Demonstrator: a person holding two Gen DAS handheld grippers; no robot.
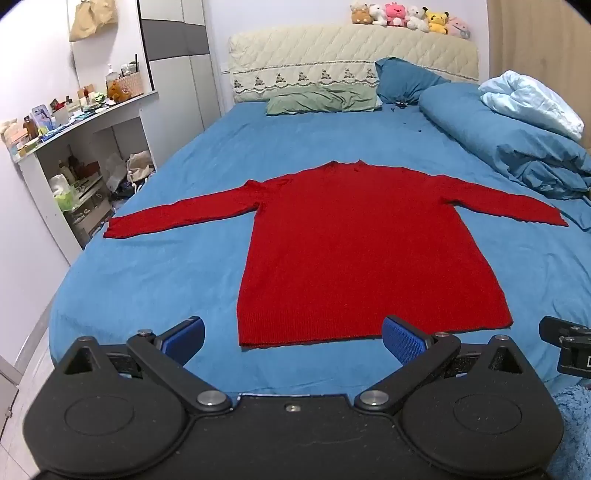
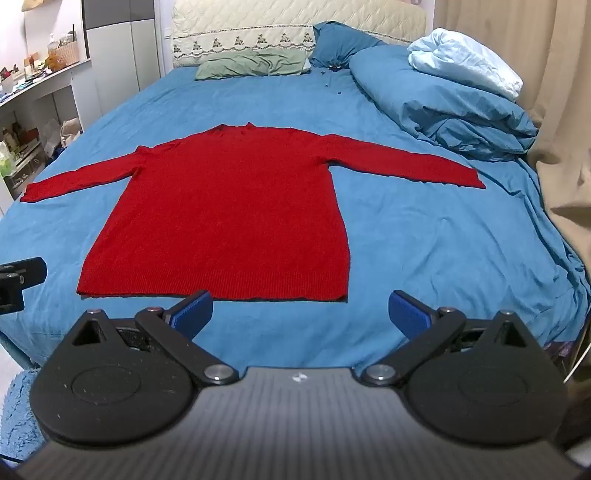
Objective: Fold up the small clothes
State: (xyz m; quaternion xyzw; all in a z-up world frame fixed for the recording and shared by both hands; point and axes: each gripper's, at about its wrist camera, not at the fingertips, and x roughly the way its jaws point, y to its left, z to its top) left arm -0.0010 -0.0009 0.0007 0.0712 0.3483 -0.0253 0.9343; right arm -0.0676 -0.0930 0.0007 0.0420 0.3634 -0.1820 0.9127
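A red long-sleeved sweater lies flat on the blue bed sheet, sleeves spread to both sides, hem toward me. It also shows in the right wrist view. My left gripper is open and empty, hovering just short of the hem's left half. My right gripper is open and empty, just short of the hem's right corner. Part of the right gripper shows at the edge of the left wrist view.
A rolled blue duvet with a pale blanket lies along the bed's right side. Pillows and a headboard with plush toys are at the far end. Cluttered white shelves stand left. A curtain hangs right.
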